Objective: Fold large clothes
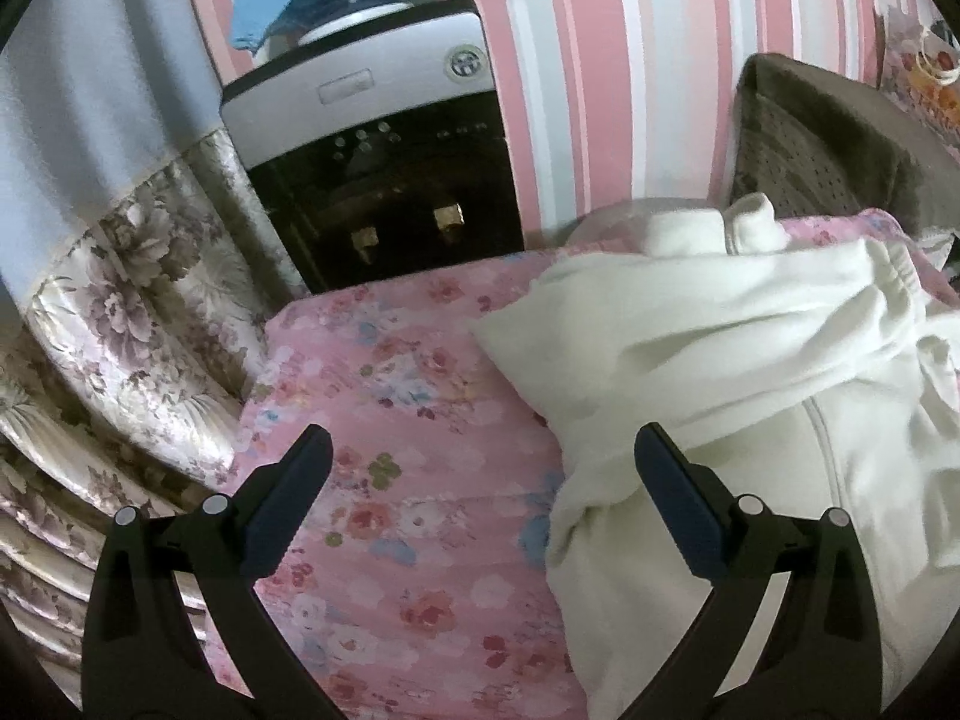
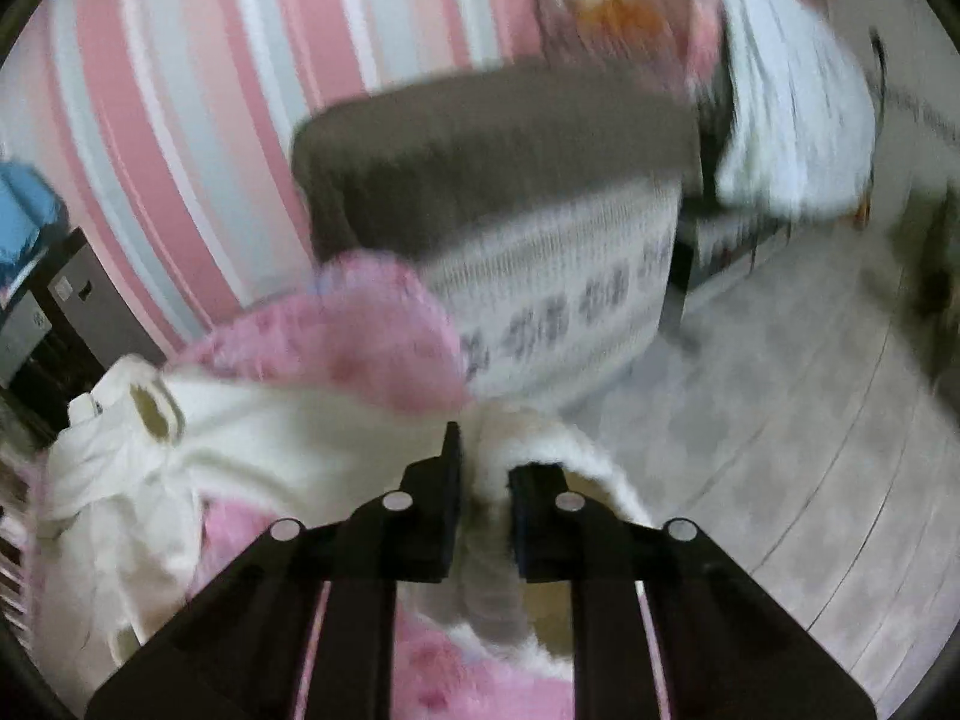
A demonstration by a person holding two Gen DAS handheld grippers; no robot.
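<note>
A big white garment (image 1: 708,360), thick and fleecy by the look of it, lies in a rumpled heap on the pink floral bedspread (image 1: 408,450), pushed toward one side with much of the spread bare beside it. The left gripper (image 1: 483,468) hovers above that bare patch with its fingers wide apart, holding nothing, its right finger just at the garment's near edge. The right gripper (image 2: 485,468) has its fingers drawn close on a bunched fold of the same white cloth (image 2: 270,420), near the edge of the bed with the pale floor (image 2: 780,420) beyond; that view is smeared, so how firm the pinch is I can't say. The fabric looks soft, limp and fairly bulky, the kind that sags and drags rather than holding a shape, and light enough to lift but prone to slipping from a shallow grip. I'd judge the best purchase is a hem or seam at a corner, one for each gripper, so it can be spread flat first.
</note>
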